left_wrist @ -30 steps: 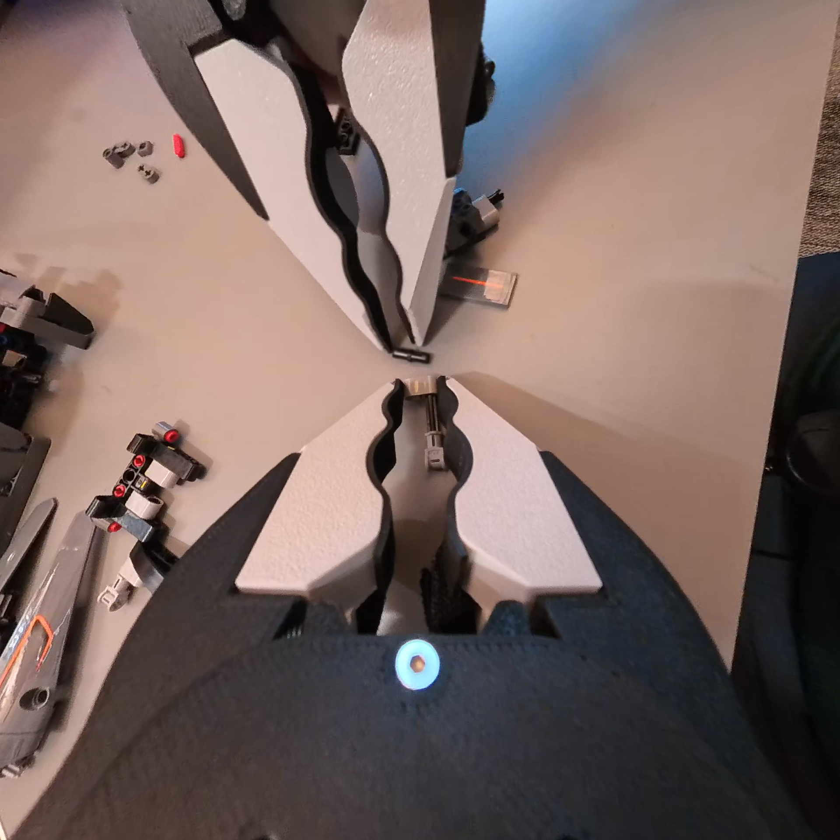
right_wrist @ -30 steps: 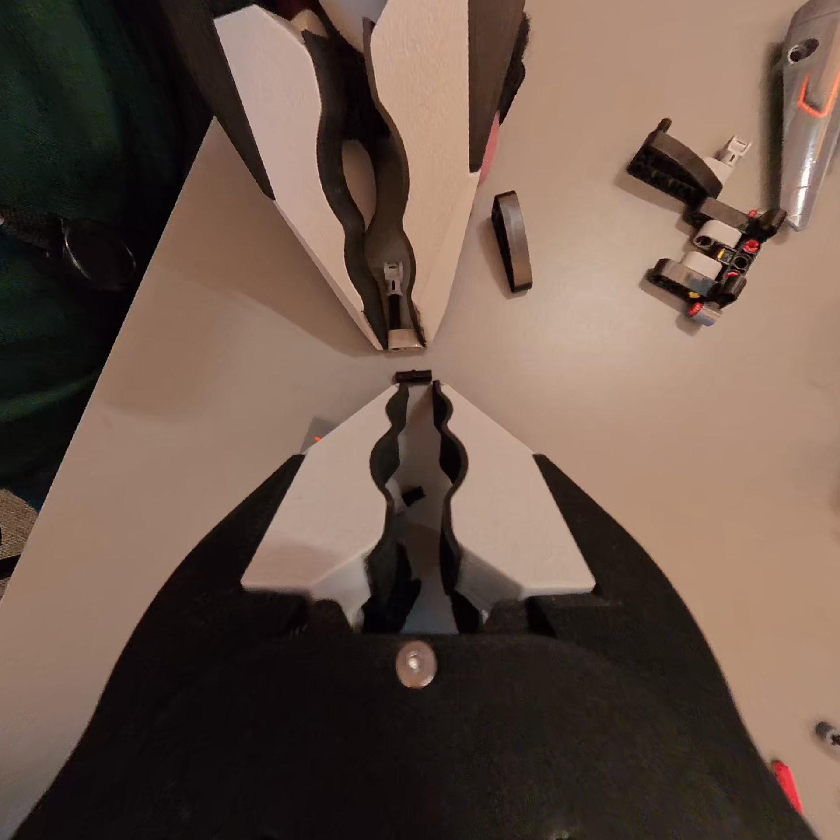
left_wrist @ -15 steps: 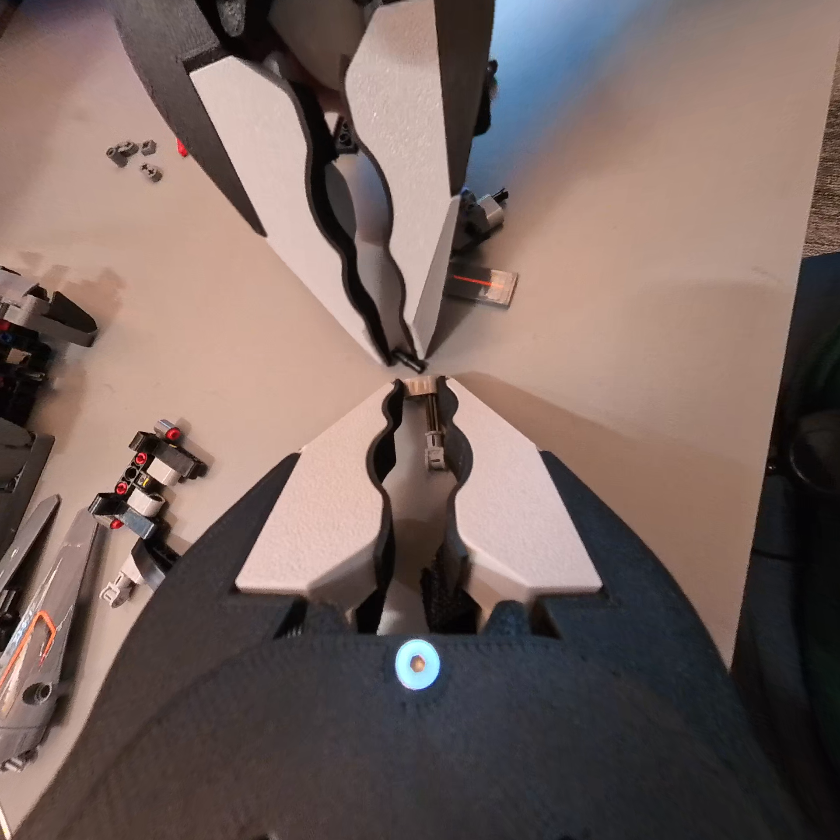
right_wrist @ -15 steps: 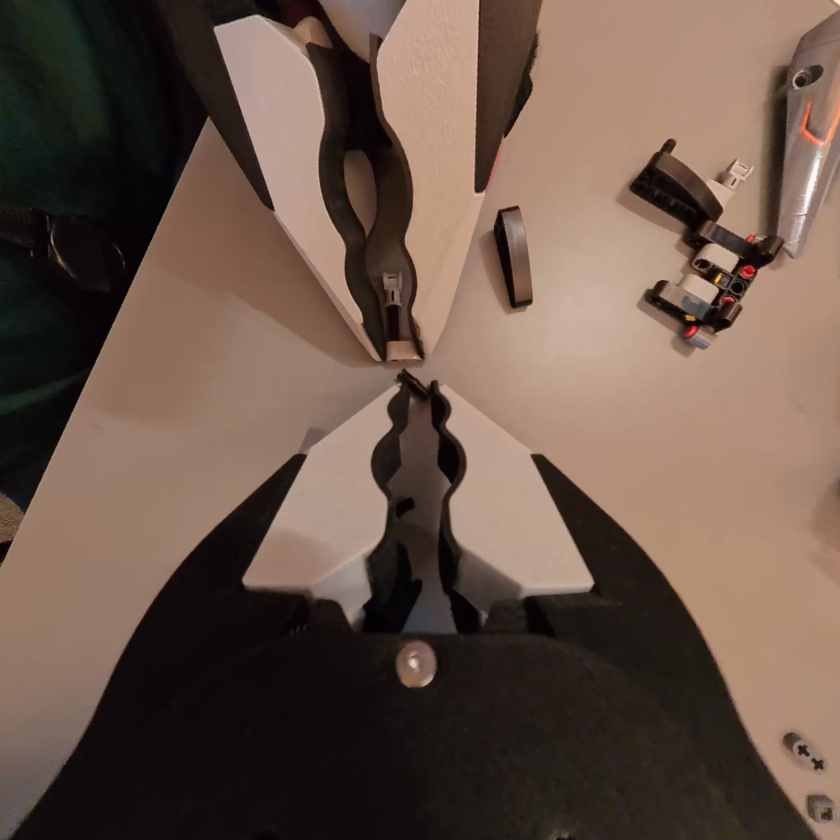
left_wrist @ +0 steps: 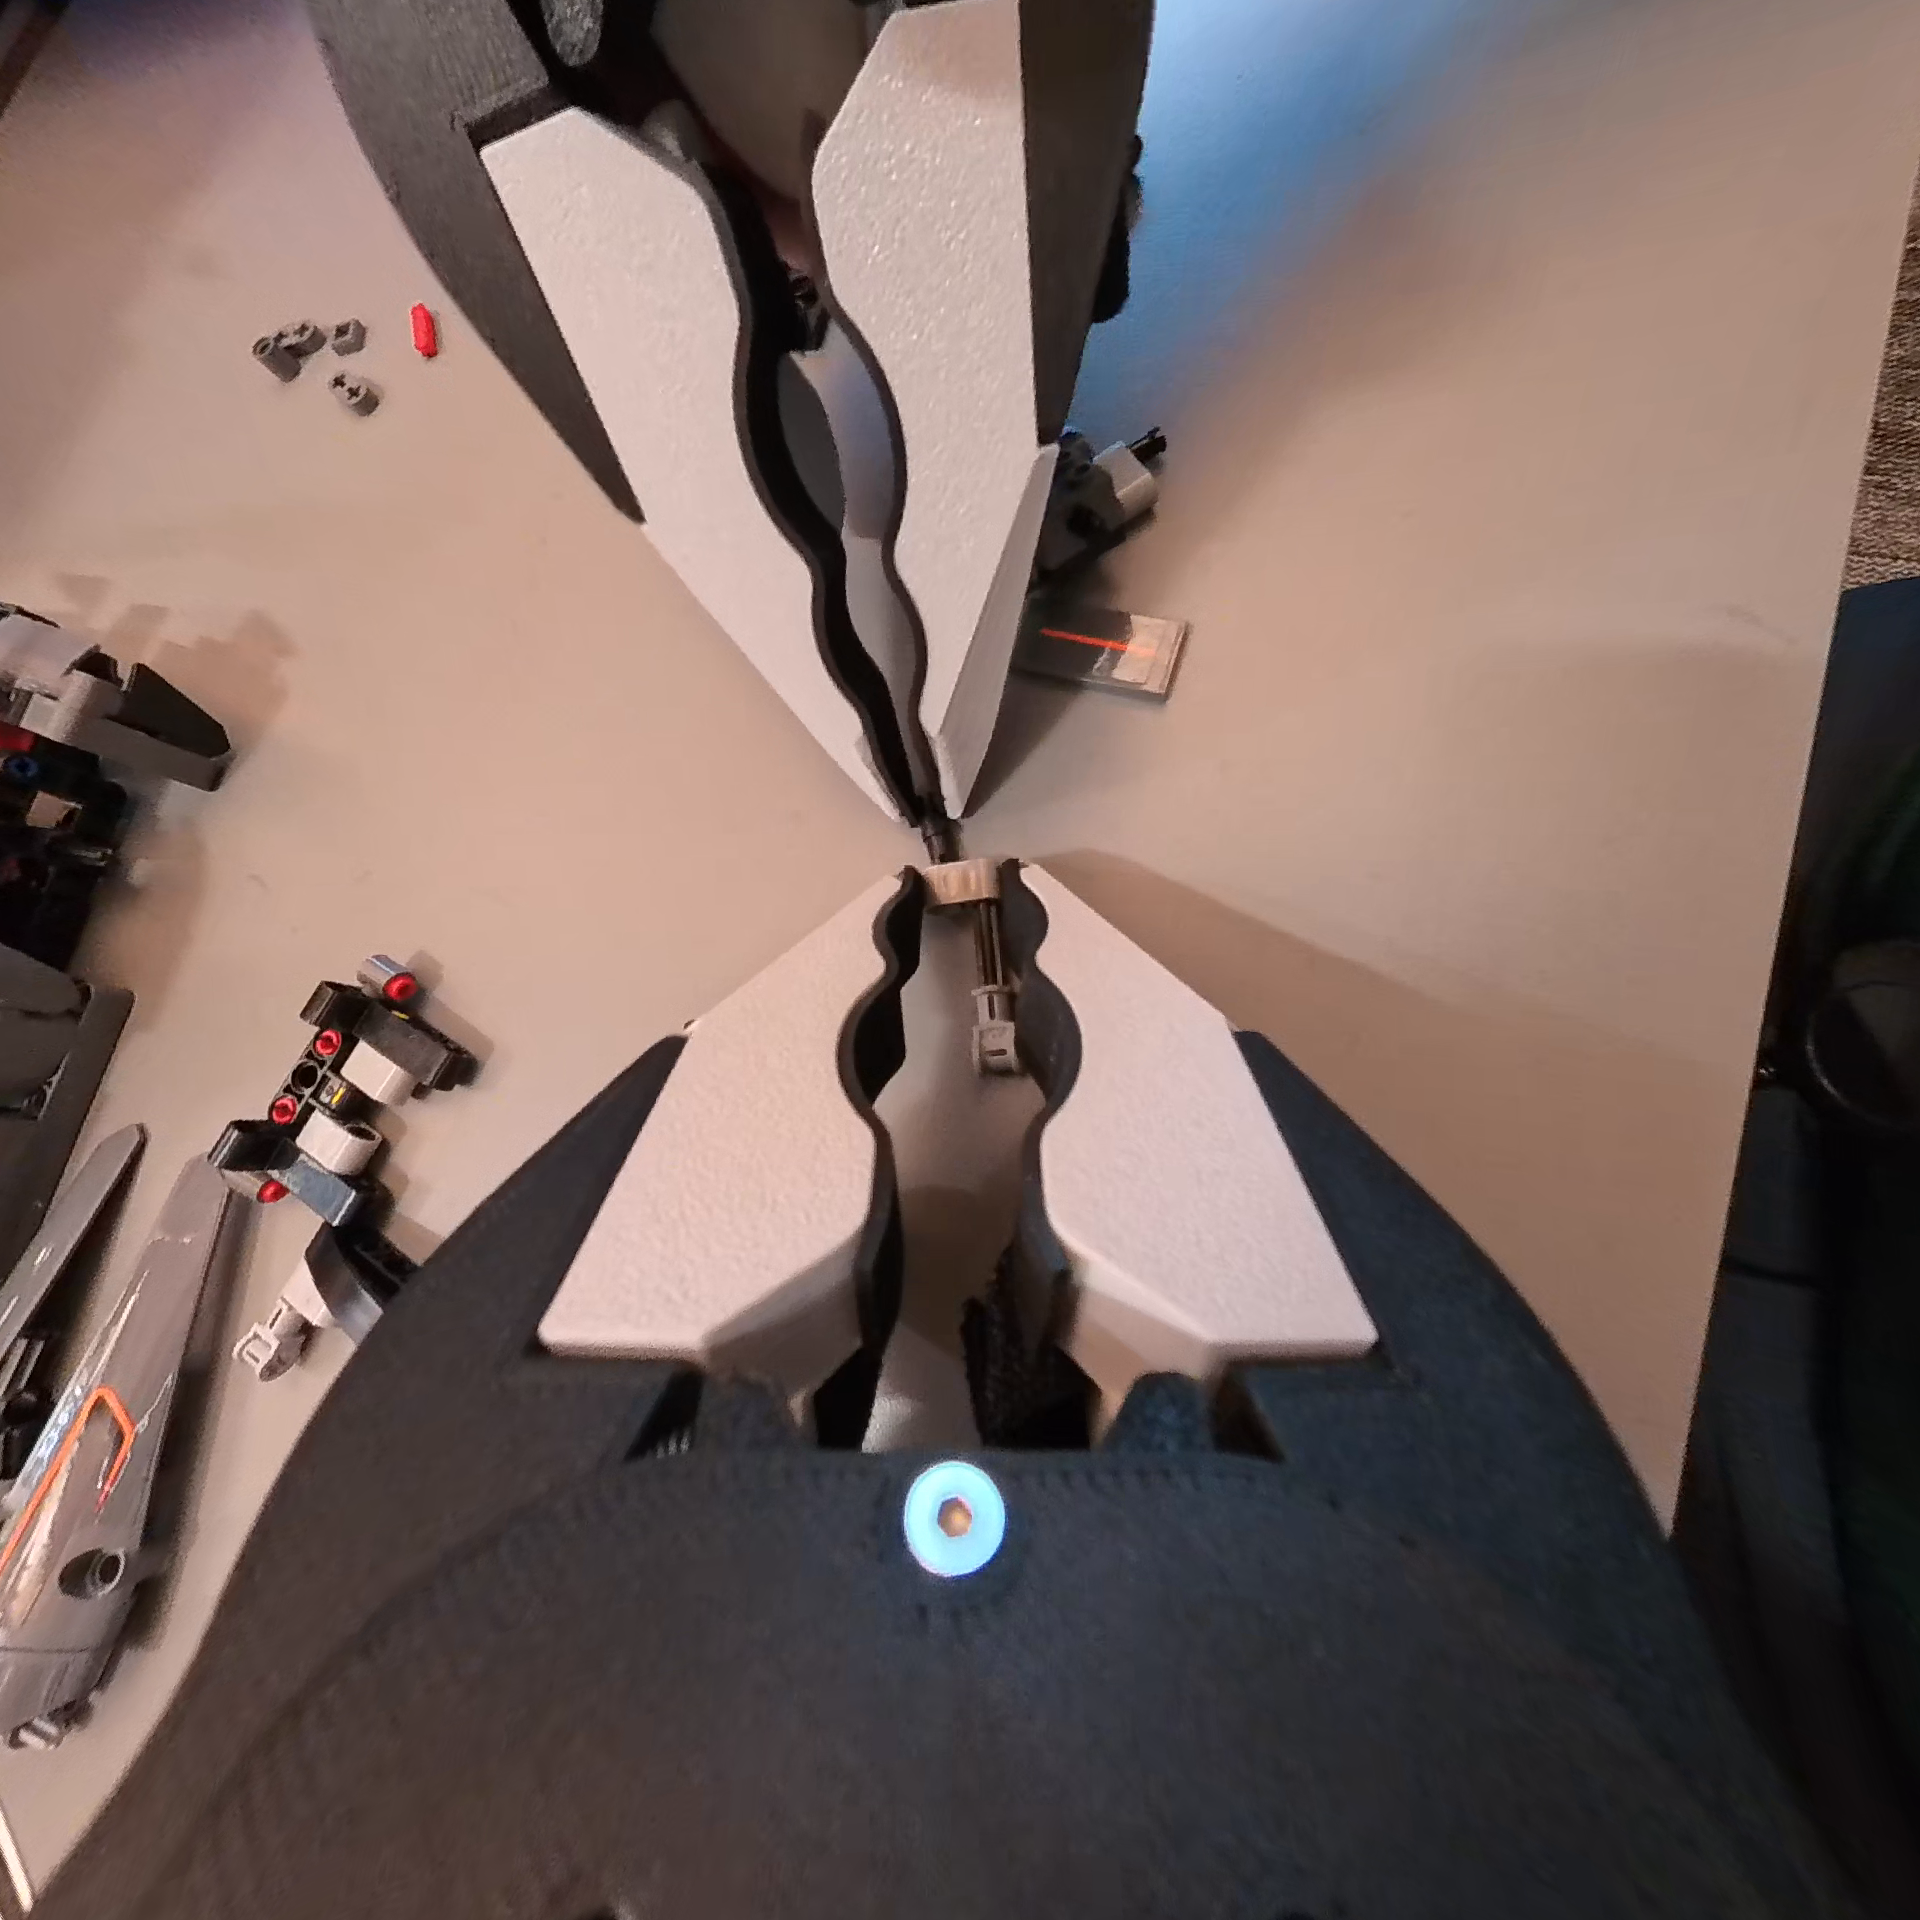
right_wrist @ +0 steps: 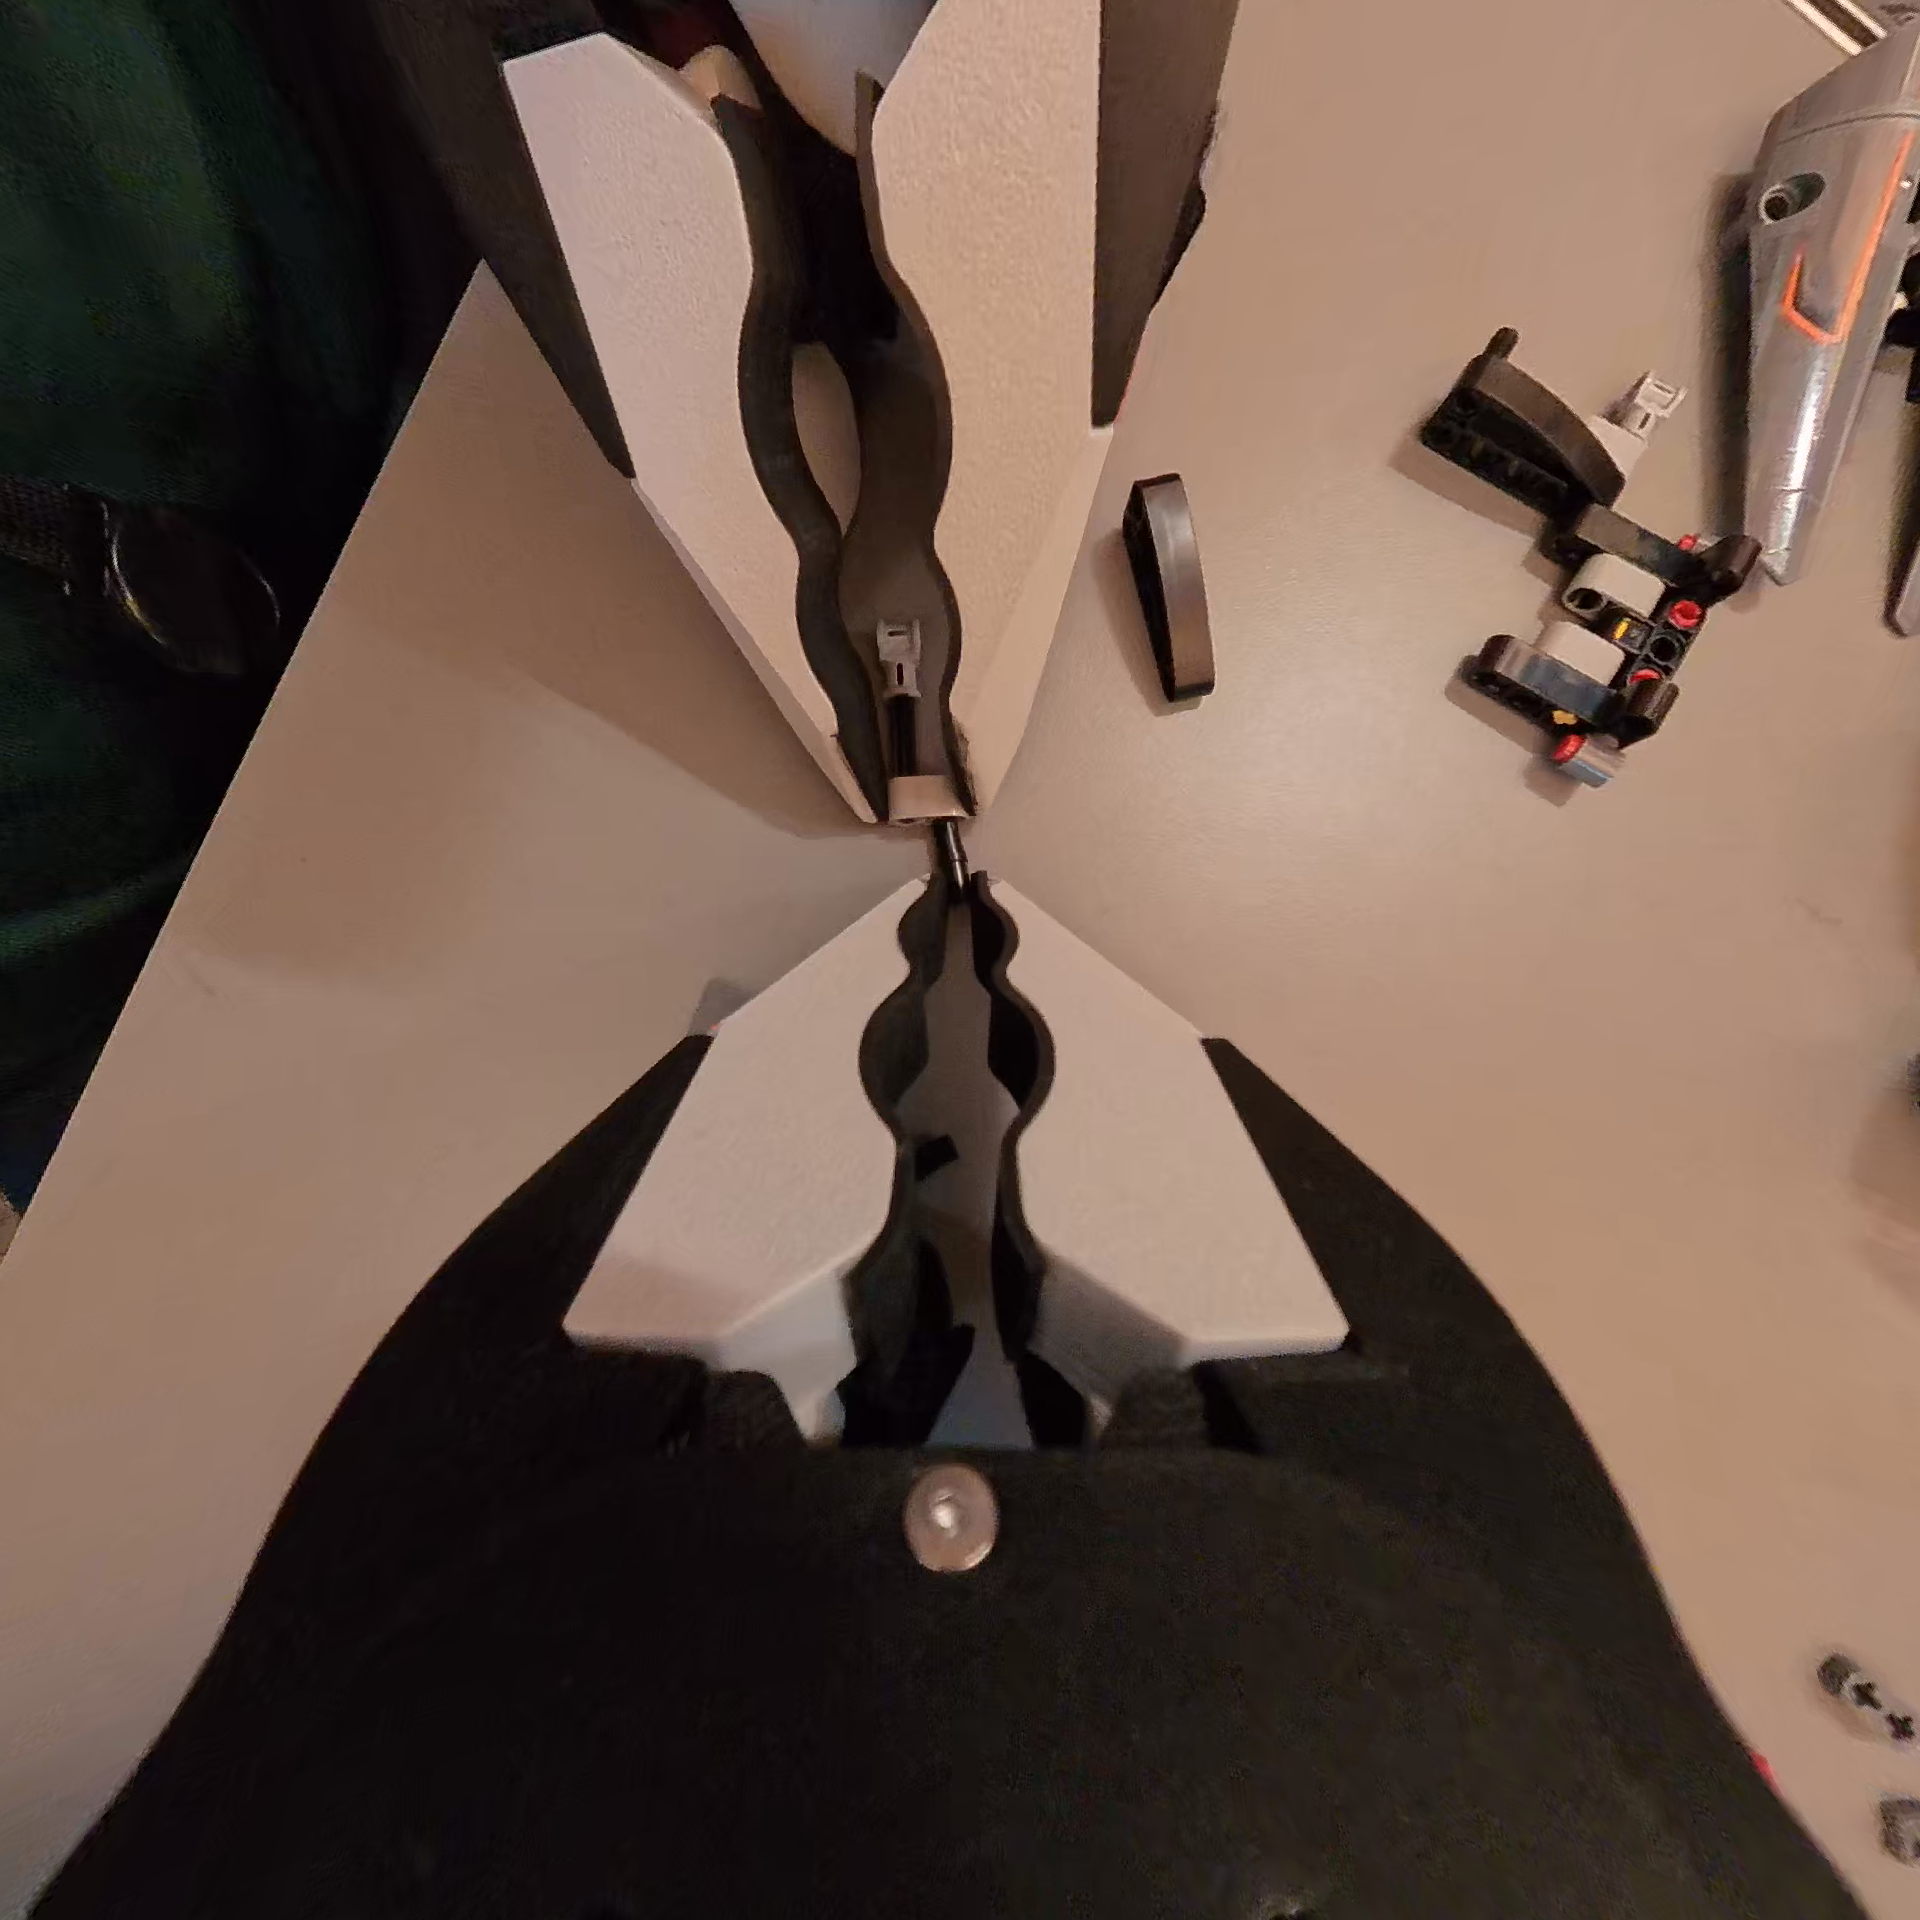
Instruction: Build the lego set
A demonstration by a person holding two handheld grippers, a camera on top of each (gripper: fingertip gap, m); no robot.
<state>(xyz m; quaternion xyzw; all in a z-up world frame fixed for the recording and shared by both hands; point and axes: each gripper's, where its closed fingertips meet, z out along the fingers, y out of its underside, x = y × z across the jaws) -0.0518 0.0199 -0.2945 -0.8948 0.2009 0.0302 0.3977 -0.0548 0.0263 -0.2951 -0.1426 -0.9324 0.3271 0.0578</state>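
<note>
My left gripper (left_wrist: 963,875) is shut on a small grey bush piece (left_wrist: 962,883) with a black axle and a grey connector (left_wrist: 992,1039) behind it, between the fingers. My right gripper (right_wrist: 953,885) is shut on a short black pin (right_wrist: 948,847). The two grippers face each other tip to tip above the tan table (left_wrist: 1455,520). The pin (left_wrist: 935,831) points end-on at the grey piece (right_wrist: 923,798) and touches or just enters its face. The right gripper (left_wrist: 928,805) shows at the top of the left wrist view, and the left gripper (right_wrist: 925,808) at the top of the right wrist view.
A black curved beam (right_wrist: 1169,587) lies near the grippers. A black and grey sub-assembly with red pins (left_wrist: 343,1101) and grey wing panels (left_wrist: 83,1455) lie to the left. Small grey bits (left_wrist: 312,348) and a striped clear tile (left_wrist: 1107,655) lie farther off. The table edge (left_wrist: 1766,935) is at the right. Only a small space, under 4 cm, lies between the two pairs of fingers.
The black pin has turned from lying crosswise at my right fingertips to pointing end-on at the grey piece. The gap between the two grippers has closed until pin and piece meet.
</note>
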